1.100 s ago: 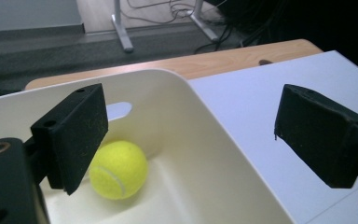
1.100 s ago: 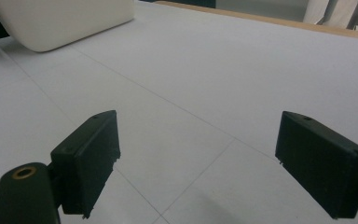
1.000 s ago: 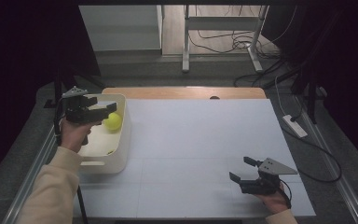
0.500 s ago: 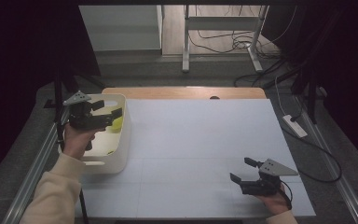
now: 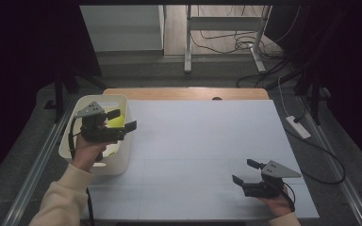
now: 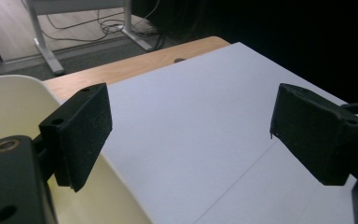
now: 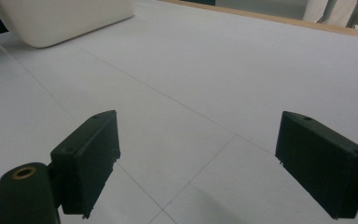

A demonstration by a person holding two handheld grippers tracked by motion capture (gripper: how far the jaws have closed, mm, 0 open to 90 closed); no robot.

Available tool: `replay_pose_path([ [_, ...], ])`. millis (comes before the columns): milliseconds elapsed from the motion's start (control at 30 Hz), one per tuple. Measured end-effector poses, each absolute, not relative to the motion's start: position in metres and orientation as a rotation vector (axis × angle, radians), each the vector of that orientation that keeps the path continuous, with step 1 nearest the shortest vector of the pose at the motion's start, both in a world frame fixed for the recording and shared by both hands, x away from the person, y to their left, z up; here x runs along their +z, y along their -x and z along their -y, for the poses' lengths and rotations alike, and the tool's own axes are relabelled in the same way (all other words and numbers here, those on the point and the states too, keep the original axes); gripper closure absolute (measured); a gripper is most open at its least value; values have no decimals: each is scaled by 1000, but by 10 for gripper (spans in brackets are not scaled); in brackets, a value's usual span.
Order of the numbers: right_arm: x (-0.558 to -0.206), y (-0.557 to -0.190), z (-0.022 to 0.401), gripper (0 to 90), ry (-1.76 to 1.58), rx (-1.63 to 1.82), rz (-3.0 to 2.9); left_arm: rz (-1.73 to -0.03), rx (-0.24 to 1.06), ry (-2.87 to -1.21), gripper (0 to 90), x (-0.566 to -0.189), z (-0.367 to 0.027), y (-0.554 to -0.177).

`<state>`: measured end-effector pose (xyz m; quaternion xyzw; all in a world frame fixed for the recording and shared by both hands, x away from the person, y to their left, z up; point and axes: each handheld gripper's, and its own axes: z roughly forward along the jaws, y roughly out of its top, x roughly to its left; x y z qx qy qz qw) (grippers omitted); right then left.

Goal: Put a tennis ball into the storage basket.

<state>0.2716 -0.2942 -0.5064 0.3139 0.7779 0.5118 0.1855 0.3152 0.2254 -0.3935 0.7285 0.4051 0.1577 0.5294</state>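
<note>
My left gripper (image 5: 125,119) is held above the right part of a white plastic bin (image 5: 101,98), pointing right over the table. Its jaws stand apart with nothing between them (image 6: 193,123) and have just been closing a little. A yellow-green ball (image 5: 116,122) lies in the bin, partly hidden behind the gripper. My right gripper (image 5: 243,171) rests low near the table's front right, open, with bare white surface between its jaws (image 7: 200,154).
The white table sheet (image 5: 202,136) spreads between the two grippers, with a wooden strip (image 5: 184,93) along its far edge. The bin's wall (image 6: 23,93) sits close by the left jaw, and the bin (image 7: 60,18) shows far off in the right gripper view. A power strip (image 5: 298,127) lies right of the table.
The left hand has carried its gripper rightward and a little nearer across the bin, so the ball is now mostly hidden behind it. The right gripper has stayed put.
</note>
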Motion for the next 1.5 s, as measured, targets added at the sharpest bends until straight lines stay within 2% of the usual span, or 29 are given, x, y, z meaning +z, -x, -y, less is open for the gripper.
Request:
replay_pose_path([
  [533, -506, -272, 295, 134, -885, 1443, -2179, -823, 297, -1769, 144, -400, -197, -286],
  [600, -506, -272, 295, 134, -887, 1444, -2176, -792, 231, -1759, 142, -404, -189, -280],
  [800, -506, -271, 296, 135, -889, 1437, -2177, -720, 160, -1767, 136, -411, -173, -266],
  [1100, -505, -270, 296, 135, -888, 1436, -2176, -693, 176, -1810, 135, -427, -154, -248],
  [1167, -506, -270, 296, 134, -891, 1433, -2178, -699, 217, -1840, 135, -434, -149, -243],
  [1500, -506, -270, 296, 135, -887, 1433, -2180, -710, 168, -1871, 138, -461, -142, -241],
])
